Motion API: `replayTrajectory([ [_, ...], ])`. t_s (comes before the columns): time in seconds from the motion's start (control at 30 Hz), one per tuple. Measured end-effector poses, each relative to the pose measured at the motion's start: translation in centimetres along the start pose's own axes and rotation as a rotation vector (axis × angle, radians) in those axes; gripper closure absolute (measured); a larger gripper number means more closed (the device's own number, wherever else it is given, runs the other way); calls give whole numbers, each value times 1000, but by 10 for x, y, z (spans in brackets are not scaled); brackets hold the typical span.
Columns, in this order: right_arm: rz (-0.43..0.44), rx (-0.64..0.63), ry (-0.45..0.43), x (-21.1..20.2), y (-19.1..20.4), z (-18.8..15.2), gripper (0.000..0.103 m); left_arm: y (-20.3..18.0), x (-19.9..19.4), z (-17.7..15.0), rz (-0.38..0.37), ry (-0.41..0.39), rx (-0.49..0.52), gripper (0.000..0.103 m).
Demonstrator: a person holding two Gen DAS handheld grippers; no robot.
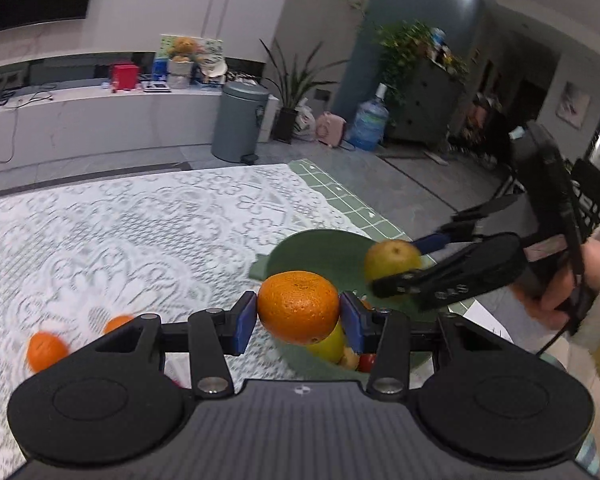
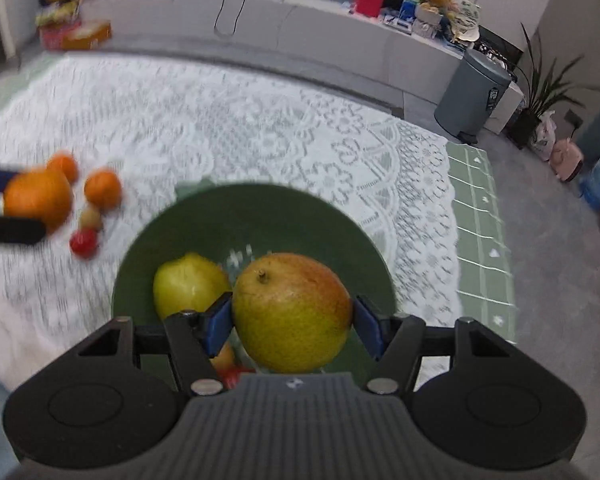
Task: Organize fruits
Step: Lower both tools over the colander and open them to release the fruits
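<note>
My left gripper [image 1: 298, 314] is shut on a large orange [image 1: 298, 306] and holds it above the near rim of the green bowl [image 1: 320, 248]. My right gripper [image 2: 294, 320] is shut on a yellow-red pear [image 2: 292, 312] over the same bowl [image 2: 260, 216]; it also shows in the left wrist view [image 1: 392, 258]. A yellow lemon [image 2: 190, 286] lies in the bowl, with small fruit partly hidden under my fingers. The orange in my left gripper shows at the left edge of the right wrist view [image 2: 38, 198].
Two small oranges [image 2: 102, 190] [image 2: 63, 166], a small brownish fruit [image 2: 90, 218] and a red fruit [image 2: 83, 243] lie on the white lace tablecloth [image 2: 220, 120] left of the bowl. A green mat [image 2: 480, 216] shows at the table's right edge. A grey bin [image 1: 240, 120] stands on the floor beyond.
</note>
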State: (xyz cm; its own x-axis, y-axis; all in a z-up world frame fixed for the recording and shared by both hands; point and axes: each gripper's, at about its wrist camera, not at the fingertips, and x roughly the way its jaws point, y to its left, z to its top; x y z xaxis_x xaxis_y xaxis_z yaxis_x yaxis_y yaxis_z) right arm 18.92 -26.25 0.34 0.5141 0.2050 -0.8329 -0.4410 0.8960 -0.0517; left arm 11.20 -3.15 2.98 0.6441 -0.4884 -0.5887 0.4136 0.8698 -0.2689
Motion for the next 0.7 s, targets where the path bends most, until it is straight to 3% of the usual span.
replayTrajectory([
  [0.23, 65, 170, 4, 50, -12, 13, 42, -4, 33, 14, 35, 54, 56, 52],
  [0.7, 120, 222, 48, 94, -18, 7, 42, -7, 70, 21, 54, 126, 120, 52],
])
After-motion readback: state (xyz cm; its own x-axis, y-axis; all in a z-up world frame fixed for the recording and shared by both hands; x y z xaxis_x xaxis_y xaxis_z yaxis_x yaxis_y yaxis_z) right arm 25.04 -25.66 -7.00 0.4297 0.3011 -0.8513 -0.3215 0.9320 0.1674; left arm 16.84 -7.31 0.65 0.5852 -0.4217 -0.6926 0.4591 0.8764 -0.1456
